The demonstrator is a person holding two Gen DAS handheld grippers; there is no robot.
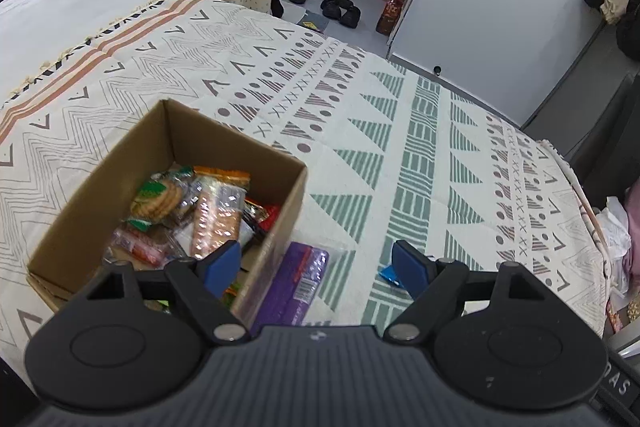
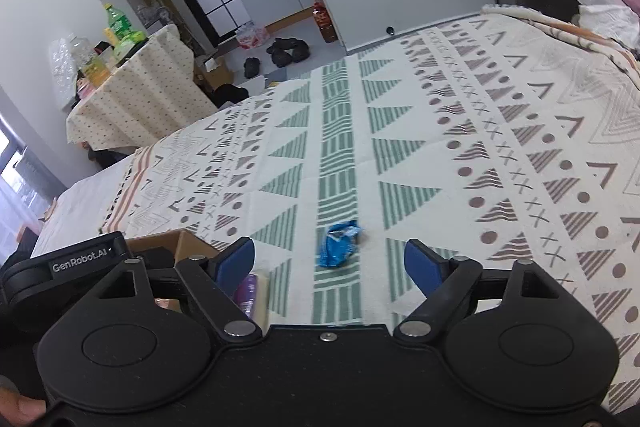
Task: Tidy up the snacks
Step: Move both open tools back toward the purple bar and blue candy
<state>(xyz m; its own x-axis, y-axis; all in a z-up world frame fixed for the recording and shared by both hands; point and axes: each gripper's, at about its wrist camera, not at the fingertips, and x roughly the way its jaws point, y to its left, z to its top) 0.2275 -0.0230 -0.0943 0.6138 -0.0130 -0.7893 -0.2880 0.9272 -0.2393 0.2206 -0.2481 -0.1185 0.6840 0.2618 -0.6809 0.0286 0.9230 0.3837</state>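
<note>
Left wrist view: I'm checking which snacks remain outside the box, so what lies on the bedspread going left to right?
Open brown cardboard box of wrapped snacks → flat purple snack packet beside the box's right wall → small crumpled blue wrapper, partly hidden by the gripper's right finger.

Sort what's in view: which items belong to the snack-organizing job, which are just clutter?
Job:
- cardboard box with snack packets inside
- purple packet on the bedspread, beside the box
- blue wrapper on the bedspread, ahead of the open right gripper

Lying about:
- shoes on the floor
- draped side table with bottles
- patterned bedspread, just the surface
</note>
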